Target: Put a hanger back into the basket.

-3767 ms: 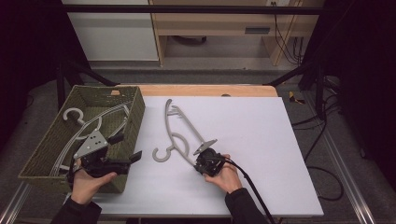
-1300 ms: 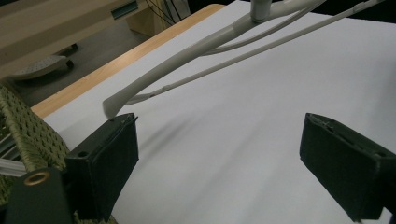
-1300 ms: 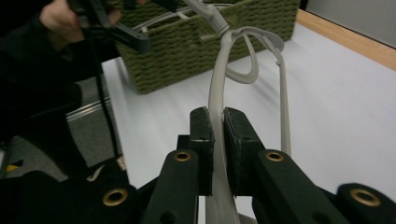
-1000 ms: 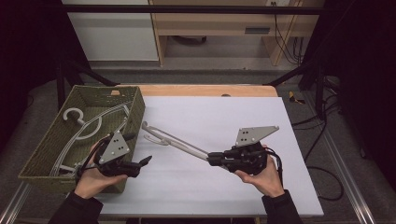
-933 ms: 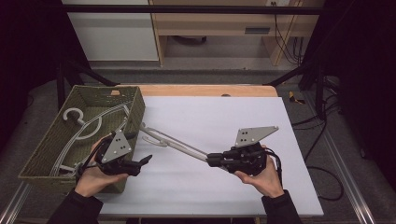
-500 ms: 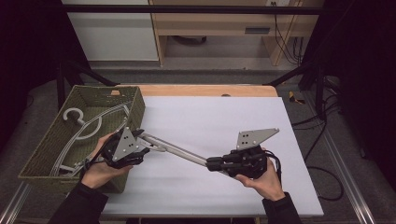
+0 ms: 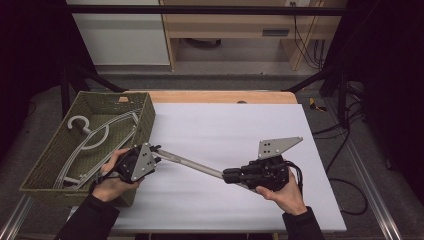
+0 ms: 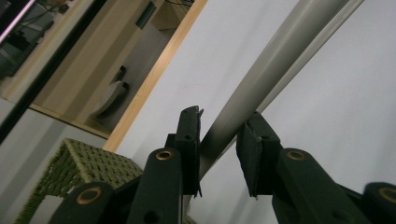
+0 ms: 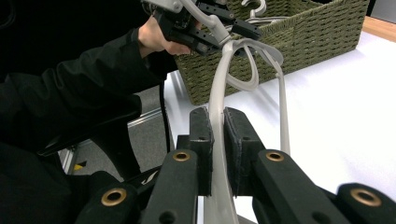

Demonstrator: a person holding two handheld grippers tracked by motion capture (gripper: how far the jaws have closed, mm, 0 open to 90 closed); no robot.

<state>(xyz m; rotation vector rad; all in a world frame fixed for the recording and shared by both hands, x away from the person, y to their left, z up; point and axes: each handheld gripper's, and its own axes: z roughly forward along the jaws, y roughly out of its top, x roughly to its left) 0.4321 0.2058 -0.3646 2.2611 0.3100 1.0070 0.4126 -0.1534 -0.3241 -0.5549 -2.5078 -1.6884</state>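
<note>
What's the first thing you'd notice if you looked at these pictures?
A long grey hanger stretches across the middle of the white table, with a gripper at each end. The right gripper is clamped on one end, and the left gripper has just been closing around the other end. At the table's left edge a green woven basket holds more hangers.

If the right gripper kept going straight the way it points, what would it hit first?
Probably the left gripper, at the far end of the grey plastic hanger that the right gripper clamps; the woven green basket lies just beyond.
</note>
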